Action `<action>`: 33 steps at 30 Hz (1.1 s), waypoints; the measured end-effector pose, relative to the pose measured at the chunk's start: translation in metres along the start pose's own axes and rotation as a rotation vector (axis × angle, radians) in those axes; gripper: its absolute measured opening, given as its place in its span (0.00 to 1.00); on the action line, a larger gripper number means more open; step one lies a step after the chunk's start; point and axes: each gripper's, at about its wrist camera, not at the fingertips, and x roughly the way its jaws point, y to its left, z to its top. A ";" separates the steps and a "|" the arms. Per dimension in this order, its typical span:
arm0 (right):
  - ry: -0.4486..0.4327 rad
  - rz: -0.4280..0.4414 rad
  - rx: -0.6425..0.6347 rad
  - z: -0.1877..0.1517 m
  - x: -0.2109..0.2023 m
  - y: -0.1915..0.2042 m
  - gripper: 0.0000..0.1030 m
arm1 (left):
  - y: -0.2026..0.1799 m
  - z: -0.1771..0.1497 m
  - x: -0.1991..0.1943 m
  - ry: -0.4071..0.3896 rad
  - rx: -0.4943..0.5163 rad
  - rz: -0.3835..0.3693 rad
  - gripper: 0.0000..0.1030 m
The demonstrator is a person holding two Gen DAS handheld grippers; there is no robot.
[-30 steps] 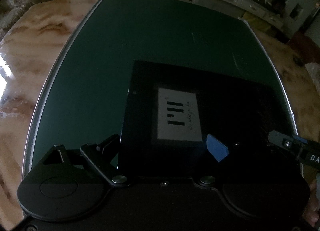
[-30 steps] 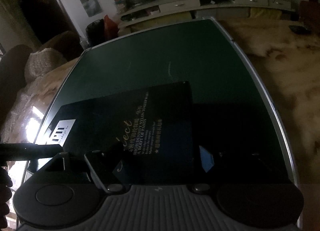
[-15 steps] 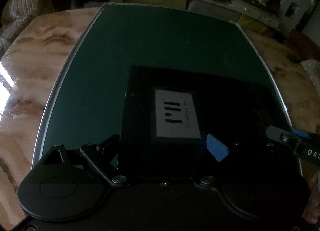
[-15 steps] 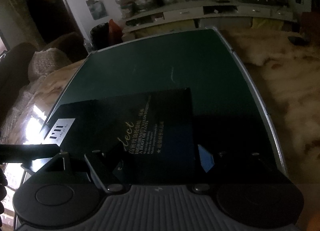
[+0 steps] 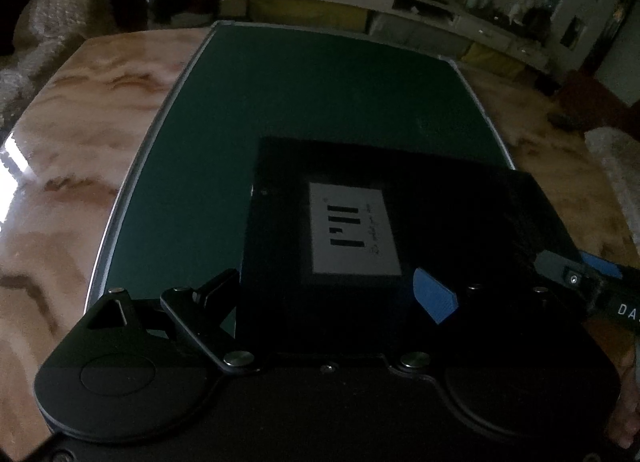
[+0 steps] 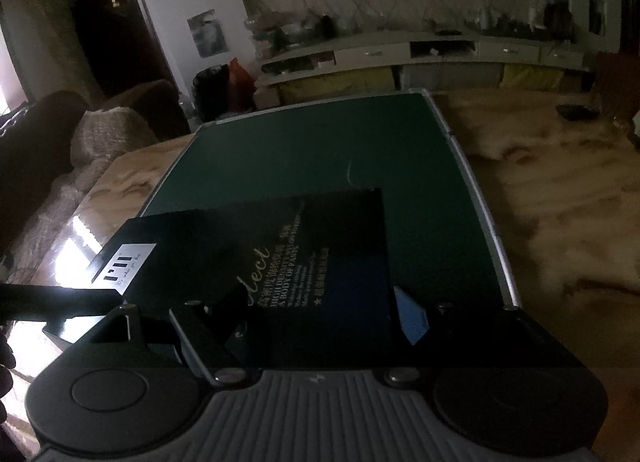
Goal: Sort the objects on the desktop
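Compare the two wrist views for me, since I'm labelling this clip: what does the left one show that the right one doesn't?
Only the left wrist view shows the right tongs reaching in at the box's right edge. Only the right wrist view shows the gold lettering on the box lid and the left tongs coming in as a dark bar. Both show the black box, its white label and the green mat.

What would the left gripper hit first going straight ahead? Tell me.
Nothing seems to block it. The left gripper already straddles the black box with the white label; beyond the box lies only bare green mat, though depth is unclear.
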 end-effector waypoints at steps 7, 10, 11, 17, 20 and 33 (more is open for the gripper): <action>-0.008 -0.004 -0.024 -0.022 -0.049 0.007 0.80 | -0.009 -0.033 -0.040 -0.002 -0.001 0.009 0.91; 0.000 -0.007 -0.036 -0.035 -0.064 0.009 0.80 | -0.013 -0.050 -0.051 0.004 0.000 0.020 0.91; 0.006 -0.006 -0.036 -0.039 -0.067 0.009 0.80 | -0.014 -0.056 -0.054 0.006 0.000 0.023 0.91; 0.036 -0.005 -0.041 -0.068 -0.084 0.009 0.80 | -0.017 -0.087 -0.064 0.028 -0.003 0.031 0.91; 0.049 -0.007 -0.045 -0.080 -0.089 0.010 0.80 | -0.018 -0.100 -0.066 0.042 0.000 0.038 0.91; 0.071 0.108 -0.063 -0.105 -0.106 0.040 0.58 | -0.039 -0.129 -0.083 0.047 0.070 0.018 0.85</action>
